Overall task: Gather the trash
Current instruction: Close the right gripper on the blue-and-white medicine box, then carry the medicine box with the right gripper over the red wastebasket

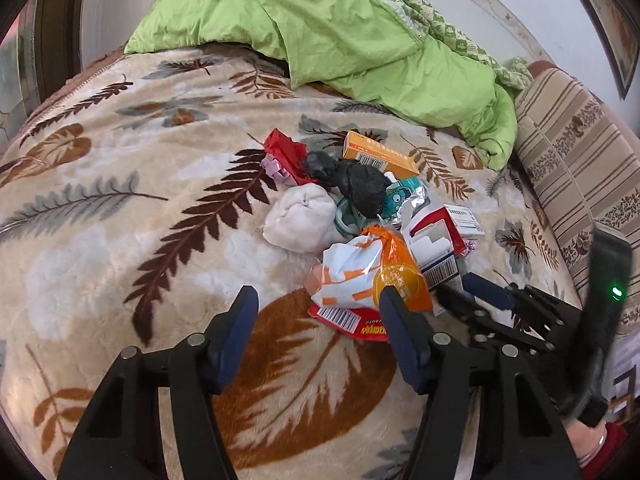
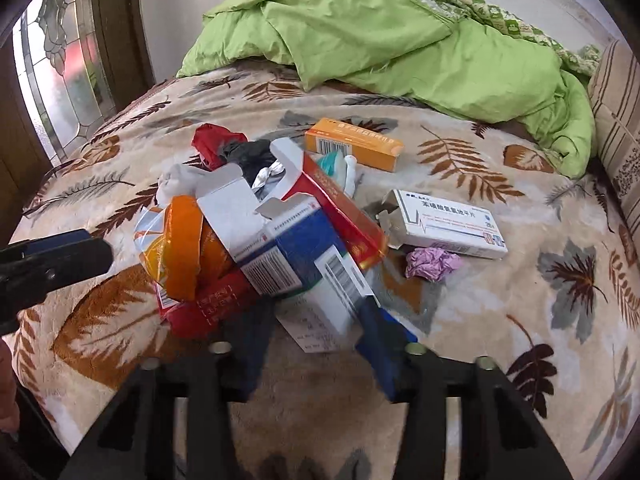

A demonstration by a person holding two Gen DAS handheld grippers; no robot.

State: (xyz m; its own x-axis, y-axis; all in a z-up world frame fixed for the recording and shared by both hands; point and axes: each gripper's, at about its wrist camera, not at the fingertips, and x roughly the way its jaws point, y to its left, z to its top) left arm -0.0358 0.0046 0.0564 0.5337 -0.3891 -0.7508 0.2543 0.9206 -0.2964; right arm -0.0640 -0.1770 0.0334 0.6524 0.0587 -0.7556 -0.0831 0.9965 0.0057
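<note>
A heap of trash lies on the leaf-patterned blanket (image 1: 100, 208): an orange box (image 1: 380, 156), a black bag (image 1: 356, 184), a white wad (image 1: 300, 216), a red wrapper (image 1: 286, 152), an orange-and-white packet (image 1: 360, 268) and opened cartons (image 1: 432, 240). My left gripper (image 1: 316, 300) is open, its jaws just short of the packet and a red barcode wrapper (image 1: 352, 320). My right gripper (image 2: 312, 316) is open at the heap's near edge, with a white barcode carton (image 2: 336, 292) between its fingers. A white pill box (image 2: 448, 224) and a pink crumpled paper (image 2: 432, 264) lie to its right.
A green quilt (image 1: 340, 28) is bunched at the back of the bed. A striped cushion (image 1: 576, 168) lines the right side. A glass door (image 2: 60, 72) stands at the left. The right gripper also shows in the left wrist view (image 1: 480, 292).
</note>
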